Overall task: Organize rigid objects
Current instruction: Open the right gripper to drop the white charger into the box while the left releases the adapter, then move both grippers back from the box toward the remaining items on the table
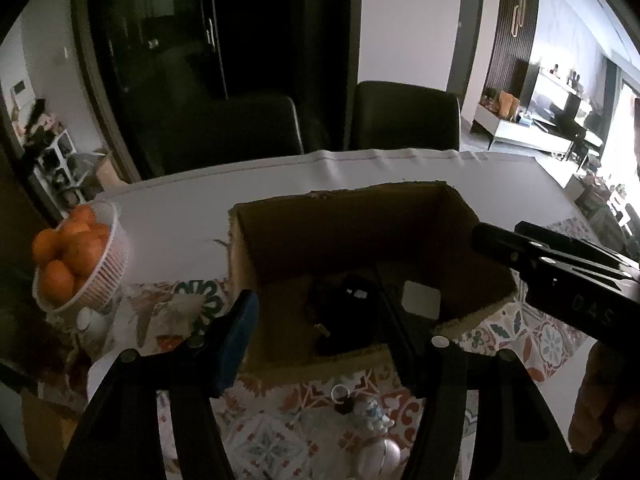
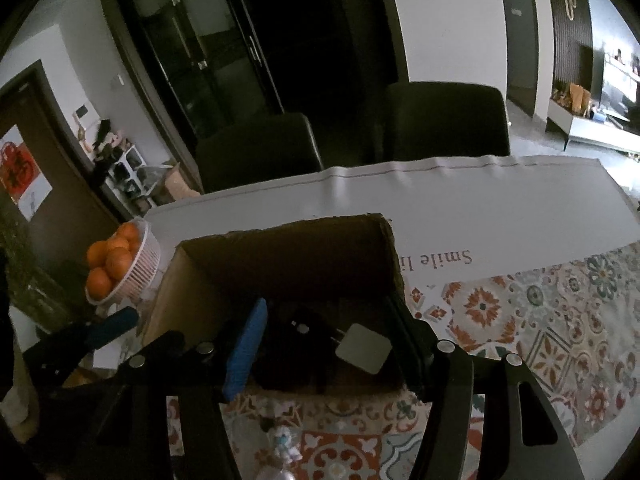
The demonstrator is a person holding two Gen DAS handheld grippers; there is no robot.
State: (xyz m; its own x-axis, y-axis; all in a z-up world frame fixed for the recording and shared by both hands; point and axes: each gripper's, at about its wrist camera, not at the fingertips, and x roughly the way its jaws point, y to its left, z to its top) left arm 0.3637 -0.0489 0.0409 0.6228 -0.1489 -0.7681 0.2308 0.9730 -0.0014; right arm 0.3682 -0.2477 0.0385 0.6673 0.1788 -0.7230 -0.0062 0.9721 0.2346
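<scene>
Only open claws [image 1: 320, 312] [image 2: 324, 336] hover above the box rim [image 1: 340, 194].

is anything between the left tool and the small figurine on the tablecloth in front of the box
Nothing visible blocks it. The figurine lies on the patterned tablecloth, nearer than the cardboard box, between and just below the left tool fingers, whose jaws stand apart and empty.

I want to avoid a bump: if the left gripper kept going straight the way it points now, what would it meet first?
Probably the cardboard box: the left gripper points down into its open top, toward the dark object on the floor inside. Depth is unclear.
</scene>
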